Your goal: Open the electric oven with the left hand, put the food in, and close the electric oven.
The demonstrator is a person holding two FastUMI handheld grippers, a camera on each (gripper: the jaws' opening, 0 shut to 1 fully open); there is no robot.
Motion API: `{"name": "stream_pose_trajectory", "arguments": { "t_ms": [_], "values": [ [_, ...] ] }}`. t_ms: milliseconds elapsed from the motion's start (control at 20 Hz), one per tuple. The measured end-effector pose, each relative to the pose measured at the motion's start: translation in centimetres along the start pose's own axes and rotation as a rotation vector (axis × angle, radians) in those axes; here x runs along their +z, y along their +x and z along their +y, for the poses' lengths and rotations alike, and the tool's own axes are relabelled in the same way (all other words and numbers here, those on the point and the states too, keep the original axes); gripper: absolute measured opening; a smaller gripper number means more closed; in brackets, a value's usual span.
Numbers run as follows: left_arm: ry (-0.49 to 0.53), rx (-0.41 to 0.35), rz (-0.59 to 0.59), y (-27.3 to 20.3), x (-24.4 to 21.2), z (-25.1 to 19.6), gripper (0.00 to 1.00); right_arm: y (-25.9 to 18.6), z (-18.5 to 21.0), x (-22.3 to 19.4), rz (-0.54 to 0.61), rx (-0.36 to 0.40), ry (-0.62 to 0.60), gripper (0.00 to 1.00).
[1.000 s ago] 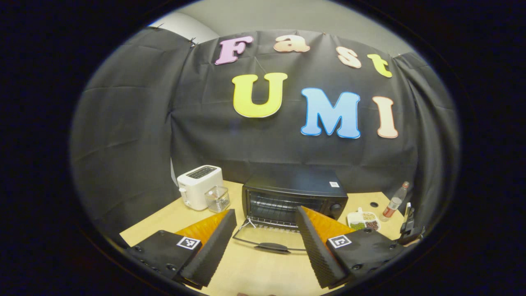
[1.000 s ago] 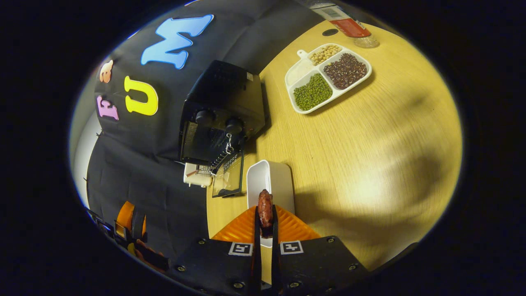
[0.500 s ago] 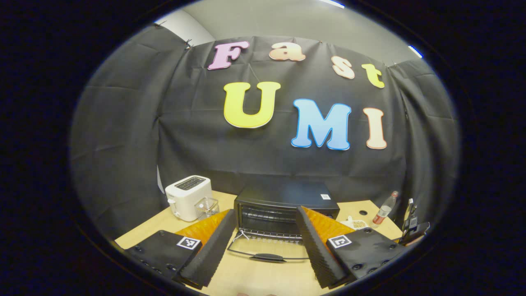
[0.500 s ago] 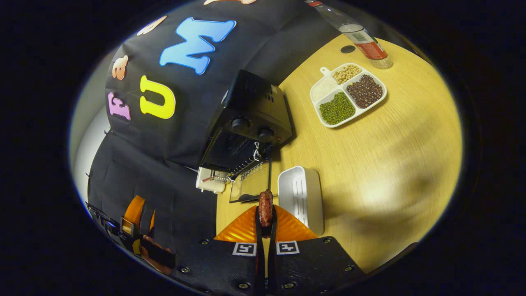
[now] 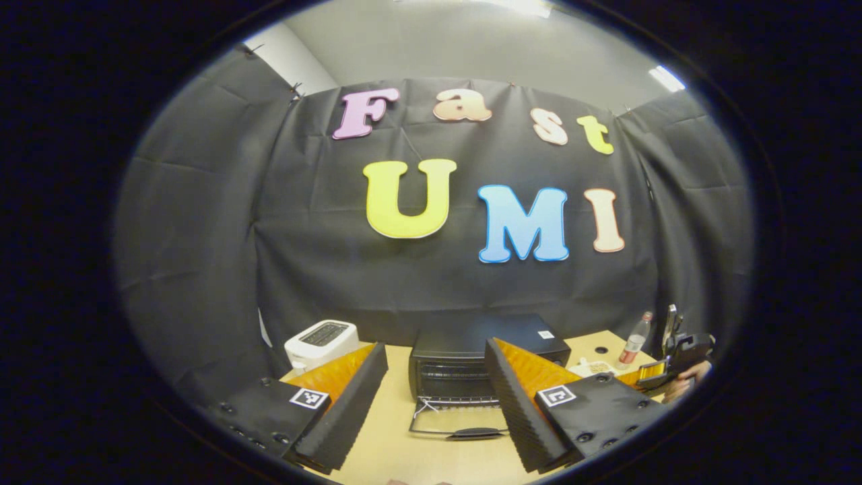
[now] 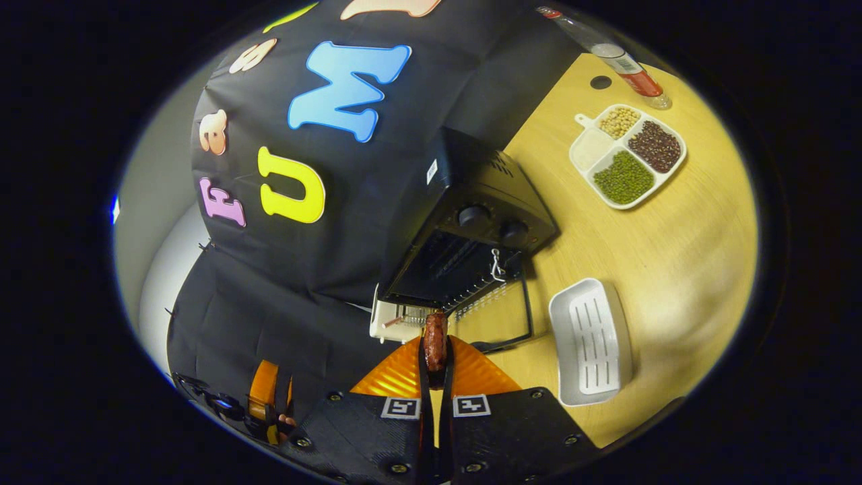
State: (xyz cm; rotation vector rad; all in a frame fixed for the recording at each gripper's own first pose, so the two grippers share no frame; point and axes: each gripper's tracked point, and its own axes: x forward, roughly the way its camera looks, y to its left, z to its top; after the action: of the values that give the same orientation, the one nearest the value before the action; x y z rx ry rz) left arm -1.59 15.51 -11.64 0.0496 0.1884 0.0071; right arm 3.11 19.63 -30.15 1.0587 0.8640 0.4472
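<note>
Food [image 6: 435,340], a dark reddish piece, is clamped between the closed jaws of the right gripper [image 6: 435,356], held above the bench [image 6: 640,229] just in front of the electric oven [image 6: 471,236]. Oven door [image 6: 495,316] lies folded down: opening done; loading and closing remain. Left gripper [image 5: 434,397] has its jaws spread wide, holding nothing, back from the oven. Oven interior is dark; rack hard to make out.
</note>
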Motion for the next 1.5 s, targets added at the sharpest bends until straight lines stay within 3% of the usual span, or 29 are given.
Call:
{"name": "stream_pose_trajectory", "arguments": {
  "t_ms": [200,450,950,1250,1350,1450,1500],
  "values": [
    [-0.005,0.008,0.004,-0.9,0.2,2.9,0.97,3.9,1.6,0.1,-0.029,0.038,0.046,0.03],
    [-0.028,0.053,0.022,-1.5,-0.1,8.3,0.98,10.7,0.9,-0.8,-0.032,0.002,0.090,0.03],
    [-0.036,0.139,0.068,-1.0,-1.7,16.4,0.97,21.1,-1.2,3.1,-0.227,-0.052,0.195,0.03],
    [-0.036,0.138,0.075,-0.2,-2.0,17.7,0.96,22.1,-3.1,4.7,-0.342,-0.132,0.269,0.04],
    [-0.043,0.128,0.072,0.3,-2.2,17.5,0.96,22.2,-3.6,4.6,-0.340,-0.205,0.233,0.06],
    [-0.042,0.126,0.070,0.8,-2.5,17.4,0.97,21.3,-4.7,4.4,-0.342,-0.314,0.151,0.17],
    [-0.045,0.123,0.070,0.9,-2.5,17.3,0.97,20.8,-4.8,4.4,-0.344,-0.335,0.123,0.29]
  ]
}}
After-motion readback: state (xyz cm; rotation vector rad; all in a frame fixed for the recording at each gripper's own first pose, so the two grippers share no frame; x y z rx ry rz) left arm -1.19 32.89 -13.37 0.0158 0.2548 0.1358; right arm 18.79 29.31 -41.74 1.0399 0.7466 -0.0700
